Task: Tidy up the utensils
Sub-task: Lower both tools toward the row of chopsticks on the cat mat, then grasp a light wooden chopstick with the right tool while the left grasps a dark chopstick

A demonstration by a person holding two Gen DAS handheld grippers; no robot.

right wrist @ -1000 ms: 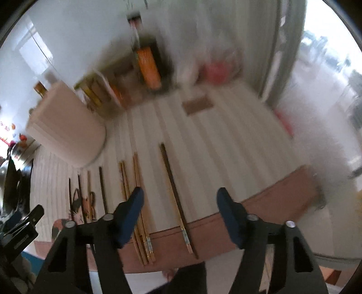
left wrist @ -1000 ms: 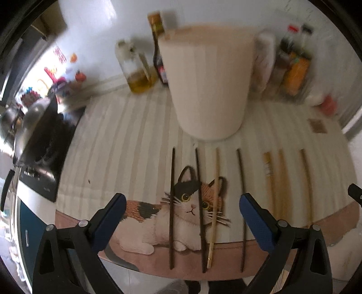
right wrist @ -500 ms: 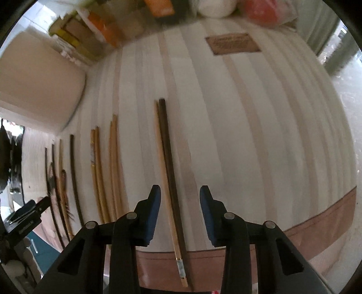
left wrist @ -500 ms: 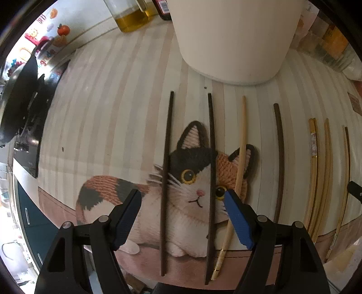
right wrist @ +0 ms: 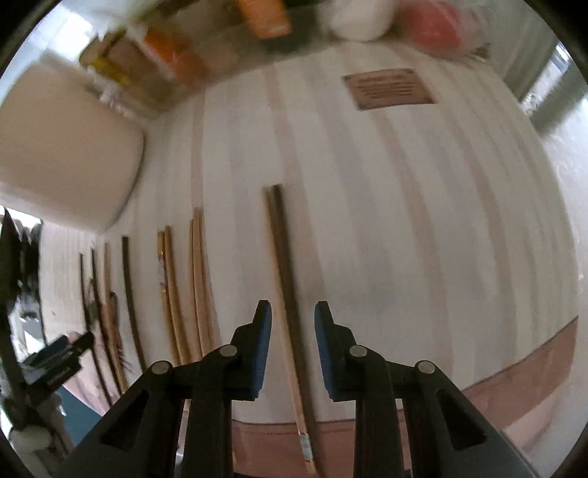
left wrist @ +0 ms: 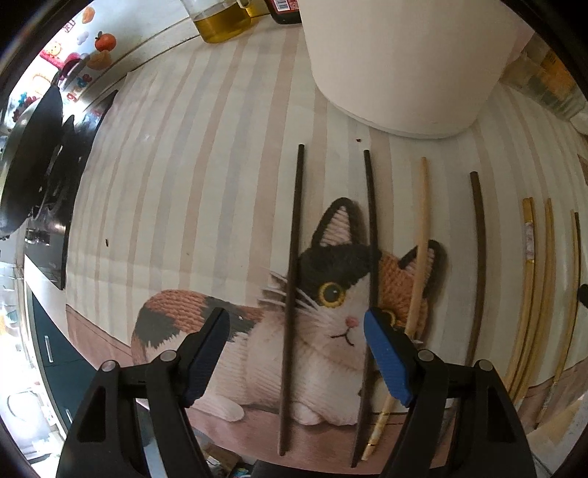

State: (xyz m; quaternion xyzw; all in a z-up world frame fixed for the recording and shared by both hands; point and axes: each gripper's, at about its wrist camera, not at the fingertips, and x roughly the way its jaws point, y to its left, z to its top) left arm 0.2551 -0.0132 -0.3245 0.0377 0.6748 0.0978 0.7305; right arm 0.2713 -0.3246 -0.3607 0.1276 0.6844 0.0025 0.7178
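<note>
1. The left gripper (left wrist: 296, 329) is spread wide at the bottom of its frame, straddling one dark chopstick (left wrist: 291, 294) lying on the cat-print mat (left wrist: 176, 220); pads aren't touching it.
2. The right gripper (right wrist: 293, 323) is closing around a dark-and-light chopstick pair (right wrist: 284, 279) at frame centre, gap still showing.
3. A brown label (right wrist: 387, 88) sits upper right, too blurry to read.
4. A beige container (left wrist: 400, 59) stands top centre.

Chopsticks (left wrist: 290, 294) lay side by side on the mat (left wrist: 176, 184); a tub (left wrist: 400, 62) stood behind them; bottles (left wrist: 220, 22) stood behind the tub.
</note>
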